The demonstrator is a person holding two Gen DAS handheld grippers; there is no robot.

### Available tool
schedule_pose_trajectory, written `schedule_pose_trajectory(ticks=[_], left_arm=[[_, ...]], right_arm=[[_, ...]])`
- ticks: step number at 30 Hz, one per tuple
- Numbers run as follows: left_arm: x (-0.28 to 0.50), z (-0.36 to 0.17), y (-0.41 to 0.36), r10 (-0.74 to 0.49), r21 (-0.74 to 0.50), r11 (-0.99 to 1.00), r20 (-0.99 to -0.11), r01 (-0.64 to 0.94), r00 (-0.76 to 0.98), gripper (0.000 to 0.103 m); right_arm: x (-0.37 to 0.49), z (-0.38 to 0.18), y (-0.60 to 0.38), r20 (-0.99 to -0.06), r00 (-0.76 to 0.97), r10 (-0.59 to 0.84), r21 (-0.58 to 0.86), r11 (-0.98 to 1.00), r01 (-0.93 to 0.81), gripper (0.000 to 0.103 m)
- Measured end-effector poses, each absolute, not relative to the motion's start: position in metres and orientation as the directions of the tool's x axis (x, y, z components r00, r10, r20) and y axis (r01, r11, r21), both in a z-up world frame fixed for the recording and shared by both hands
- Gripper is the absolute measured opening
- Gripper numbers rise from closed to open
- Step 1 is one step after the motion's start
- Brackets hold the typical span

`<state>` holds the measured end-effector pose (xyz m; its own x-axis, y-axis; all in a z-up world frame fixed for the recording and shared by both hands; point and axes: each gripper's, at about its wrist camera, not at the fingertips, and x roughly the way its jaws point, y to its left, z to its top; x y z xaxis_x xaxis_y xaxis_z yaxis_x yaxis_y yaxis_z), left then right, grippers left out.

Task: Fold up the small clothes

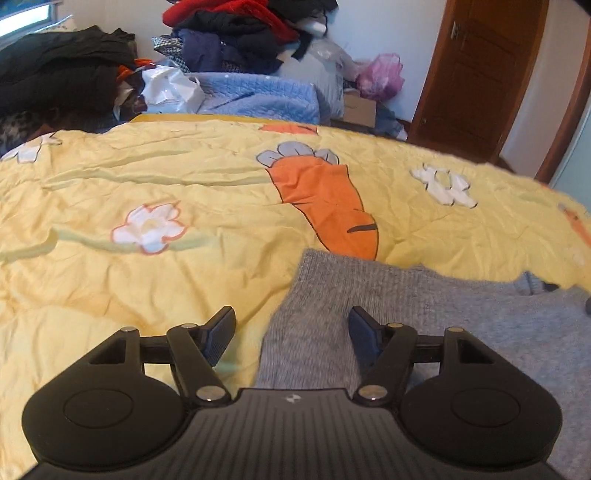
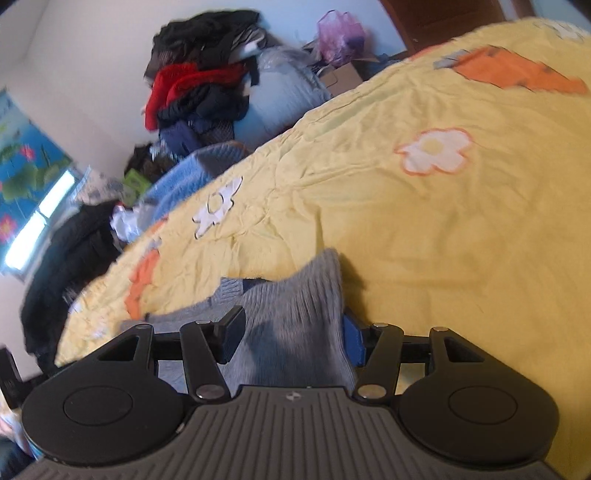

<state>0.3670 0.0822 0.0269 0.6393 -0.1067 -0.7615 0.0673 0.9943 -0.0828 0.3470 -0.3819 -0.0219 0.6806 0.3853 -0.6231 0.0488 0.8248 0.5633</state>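
Observation:
A grey knit sweater [image 1: 424,317] lies on the yellow carrot-print bedspread [image 1: 147,273]. My left gripper [image 1: 291,328] is open just above the sweater's left sleeve or edge, its jaws wide apart and holding nothing. In the right wrist view, my right gripper [image 2: 291,328] is open with a raised, blurred part of the grey sweater [image 2: 295,317] standing between its jaws. Whether the pads touch the cloth I cannot tell. The rest of the sweater lies to the left behind it.
A heap of dark and red clothes [image 1: 236,29] and a blue quilt [image 1: 258,96] sit beyond the bed's far edge. A brown door [image 1: 480,74] stands at the right. A black clothes pile [image 1: 55,74] lies at the far left.

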Motion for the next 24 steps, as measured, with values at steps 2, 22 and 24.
schedule_pose_trajectory(ticks=[2, 22, 24], left_arm=[[0.375, 0.022, 0.076, -0.099, -0.060, 0.995, -0.775, 0.083, 0.624, 0.044], [0.316, 0.055, 0.101, 0.083, 0.074, 0.996, -0.631, -0.047, 0.771, 0.025], [0.276, 0.067, 0.122, 0.085, 0.023, 0.996, -0.592, -0.089, 0.801, 0.046]], right_arm=[[0.351, -0.018, -0.375, -0.624, 0.691, 0.366, 0.527, 0.850, 0.026, 0.036], [0.323, 0.001, -0.378, -0.524, 0.809, 0.266, 0.543, 0.836, 0.077, 0.069], [0.284, 0.015, -0.385, -0.472, 0.834, 0.286, 0.548, 0.836, 0.023, 0.069]])
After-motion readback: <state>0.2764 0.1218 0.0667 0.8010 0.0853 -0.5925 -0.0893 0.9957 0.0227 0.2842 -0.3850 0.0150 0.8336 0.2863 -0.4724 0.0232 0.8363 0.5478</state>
